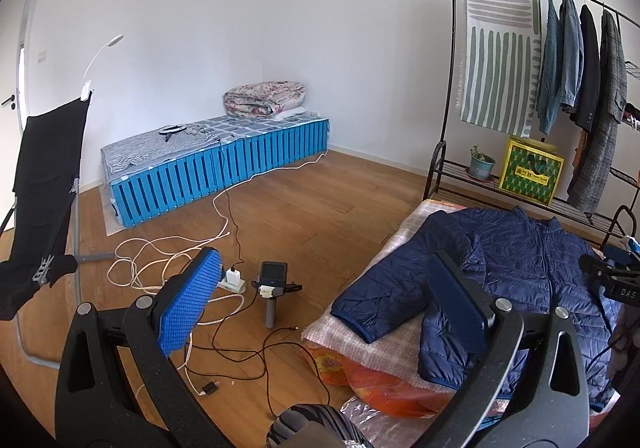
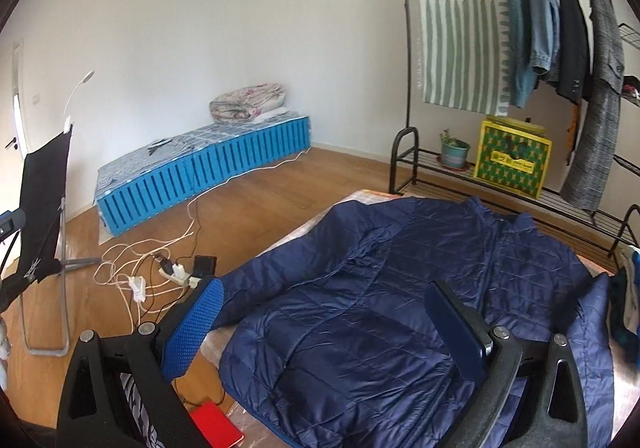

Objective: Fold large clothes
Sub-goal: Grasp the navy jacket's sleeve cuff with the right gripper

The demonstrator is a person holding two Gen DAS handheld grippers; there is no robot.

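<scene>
A navy quilted puffer jacket lies spread front-up on a low padded surface, collar toward the clothes rack, its left sleeve stretched out to the left. In the left wrist view the jacket lies to the right, the sleeve angling toward the floor edge. My left gripper is open and empty, held above the floor and the surface's left edge. My right gripper is open and empty, held above the jacket's lower body. Its right finger hovers over the jacket.
A black clothes rack with hanging coats, a striped cloth, a yellow box and a plant pot stands behind. Cables, a power strip and a handheld device lie on the wooden floor. A blue pallet bed and a black chair stand to the left.
</scene>
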